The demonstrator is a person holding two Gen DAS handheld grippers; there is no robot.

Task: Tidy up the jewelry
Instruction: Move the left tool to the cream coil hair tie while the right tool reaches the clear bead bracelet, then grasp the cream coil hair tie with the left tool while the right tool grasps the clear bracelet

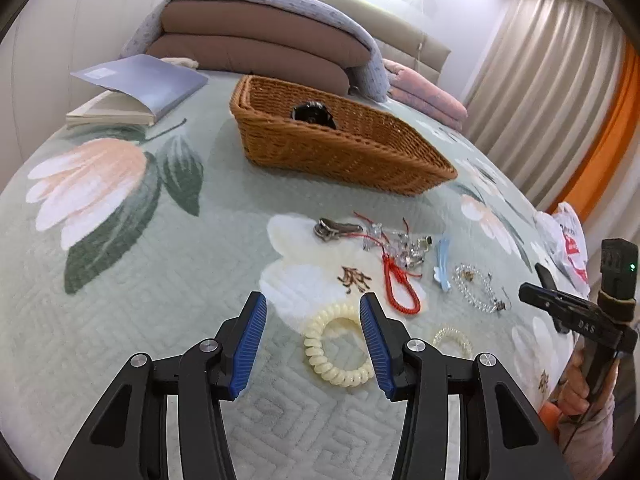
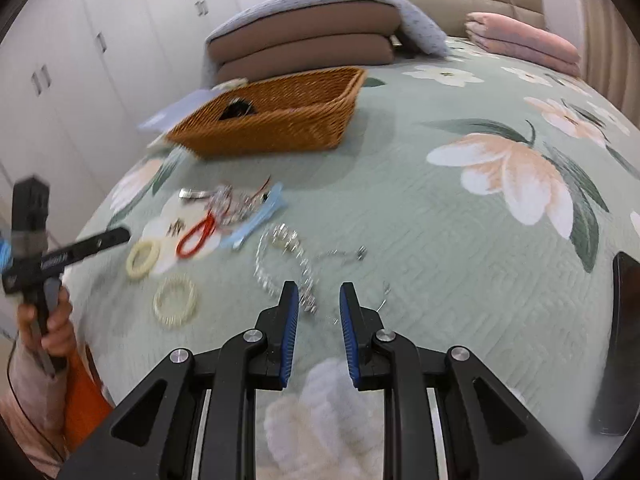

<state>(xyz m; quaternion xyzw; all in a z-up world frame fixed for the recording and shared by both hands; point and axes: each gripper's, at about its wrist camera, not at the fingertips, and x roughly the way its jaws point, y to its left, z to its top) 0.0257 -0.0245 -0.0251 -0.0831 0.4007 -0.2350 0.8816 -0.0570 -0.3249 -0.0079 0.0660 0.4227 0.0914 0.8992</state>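
Jewelry lies scattered on the flowered bedspread in front of a wicker basket (image 1: pixel 332 136), which also shows in the right wrist view (image 2: pixel 276 116) and holds a dark object (image 1: pixel 314 114). My left gripper (image 1: pixel 312 312) is open and empty, just above a cream spiral hair tie (image 1: pixel 336 348). Beyond it lie a red cord loop (image 1: pixel 400 286), a silver clip (image 1: pixel 332 229), crystal pieces (image 1: pixel 404 244), a blue clip (image 1: pixel 442 264), a clear bead bracelet (image 1: pixel 478 288) and a small clear spiral tie (image 1: pixel 452 338). My right gripper (image 2: pixel 319 296) is open and empty, near the bead bracelet (image 2: pixel 284 260).
A book (image 1: pixel 136 88) lies at the far left of the bed. Stacked brown cushions under a blanket (image 1: pixel 256 48) and folded pink bedding (image 1: pixel 428 96) sit behind the basket. A plastic bag (image 1: pixel 568 240) lies at the right edge. A dark object (image 2: pixel 624 344) lies at the right.
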